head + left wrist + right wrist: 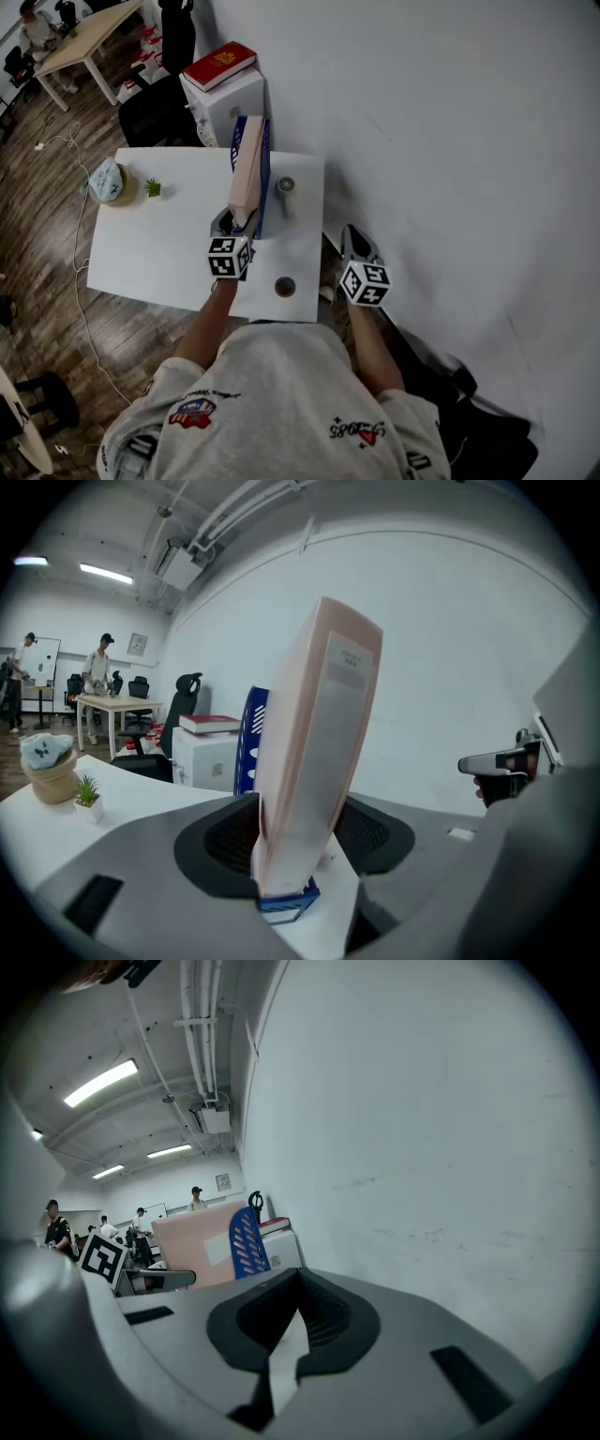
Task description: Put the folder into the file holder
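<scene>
My left tool (233,225) was clenched on the near end of the pink folder (246,173), low down, with one jaw on each flat side. The folder stood on its edge on the white table (159,253) and leaned a little. The blue file holder (265,183) was touching it on the side by the wall. I could also see a bit of blue under the folder's near end, so I think the folder was in the slot, or almost. I could not tell if it sat flat on the bottom. My right tool (356,239) was off past the table edge, well apart from the folder, with its jaws together and nothing in them. To do this step well, I thought I should hold the folder straight up, so it lined up with the blue walls and did not rub on them. I should push it down slowly until it stopped. I should not twist it, since the holder looked light and could slide or tip. Only when the folder could stand by itself should I open the jaws and pull straight back. If the holder slid, my right tool could come over and hold it.
</scene>
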`<state>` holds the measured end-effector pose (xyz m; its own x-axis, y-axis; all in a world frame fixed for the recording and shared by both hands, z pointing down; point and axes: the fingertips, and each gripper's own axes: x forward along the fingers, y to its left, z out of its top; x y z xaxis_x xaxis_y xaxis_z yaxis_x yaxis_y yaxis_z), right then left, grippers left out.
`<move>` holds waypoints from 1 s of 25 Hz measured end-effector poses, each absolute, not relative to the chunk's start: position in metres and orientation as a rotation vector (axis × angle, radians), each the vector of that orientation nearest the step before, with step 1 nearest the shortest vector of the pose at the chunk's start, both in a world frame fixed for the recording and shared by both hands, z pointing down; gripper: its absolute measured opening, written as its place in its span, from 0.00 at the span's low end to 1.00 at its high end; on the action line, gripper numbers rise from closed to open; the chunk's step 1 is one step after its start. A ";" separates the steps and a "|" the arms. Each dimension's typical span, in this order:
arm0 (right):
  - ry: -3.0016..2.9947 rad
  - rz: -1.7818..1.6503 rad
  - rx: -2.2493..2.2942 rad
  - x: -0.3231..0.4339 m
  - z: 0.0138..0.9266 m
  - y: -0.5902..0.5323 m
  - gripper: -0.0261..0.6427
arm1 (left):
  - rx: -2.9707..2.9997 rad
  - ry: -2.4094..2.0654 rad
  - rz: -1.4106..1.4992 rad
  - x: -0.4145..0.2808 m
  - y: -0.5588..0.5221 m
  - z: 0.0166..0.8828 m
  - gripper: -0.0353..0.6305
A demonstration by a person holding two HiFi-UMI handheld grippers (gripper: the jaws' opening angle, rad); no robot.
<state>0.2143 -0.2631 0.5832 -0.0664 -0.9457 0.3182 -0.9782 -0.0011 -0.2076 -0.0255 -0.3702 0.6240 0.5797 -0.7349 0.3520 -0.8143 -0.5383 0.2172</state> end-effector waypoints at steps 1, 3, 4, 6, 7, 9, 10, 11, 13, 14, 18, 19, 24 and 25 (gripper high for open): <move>-2.164 0.576 2.078 0.210 0.583 -0.262 0.03 | 2.475 -1.251 0.319 -0.026 -0.366 0.622 0.39; -2.177 0.573 2.063 0.202 0.583 -0.261 0.03 | 2.500 -1.236 0.329 -0.027 -0.359 0.619 0.39; -2.183 0.571 2.055 0.197 0.582 -0.260 0.03 | 2.510 -1.225 0.327 -0.028 -0.356 0.618 0.39; -2.198 0.567 2.040 0.187 0.580 -0.260 0.03 | 2.527 -1.193 0.308 -0.031 -0.351 0.614 0.39; -2.204 0.565 2.032 0.182 0.579 -0.260 0.03 | 2.536 -1.178 0.299 -0.033 -0.349 0.612 0.39; -2.215 0.559 2.019 0.174 0.578 -0.259 0.03 | 2.556 -1.158 0.285 -0.039 -0.343 0.609 0.39; -2.220 0.555 2.012 0.170 0.577 -0.259 0.03 | 2.565 -1.151 0.278 -0.042 -0.339 0.607 0.39; -2.225 0.551 2.005 0.166 0.576 -0.258 0.03 | 2.571 -1.146 0.270 -0.045 -0.336 0.605 0.39; -2.234 0.546 1.992 0.157 0.573 -0.255 0.03 | 2.579 -1.146 0.259 -0.055 -0.329 0.600 0.39; -2.240 0.543 1.986 0.152 0.571 -0.254 0.03 | 2.580 -1.150 0.254 -0.061 -0.326 0.597 0.39; -2.270 0.528 1.947 0.128 0.569 -0.251 0.03 | 2.572 -1.183 0.248 -0.090 -0.320 0.593 0.39; -2.279 0.526 1.937 0.122 0.569 -0.251 0.03 | 2.567 -1.194 0.252 -0.099 -0.319 0.593 0.39; -2.316 0.511 1.895 0.096 0.568 -0.251 0.03 | 2.539 -1.252 0.260 -0.137 -0.316 0.590 0.35; -2.323 0.507 1.890 0.091 0.568 -0.251 0.03 | 2.530 -1.271 0.256 -0.145 -0.316 0.590 0.32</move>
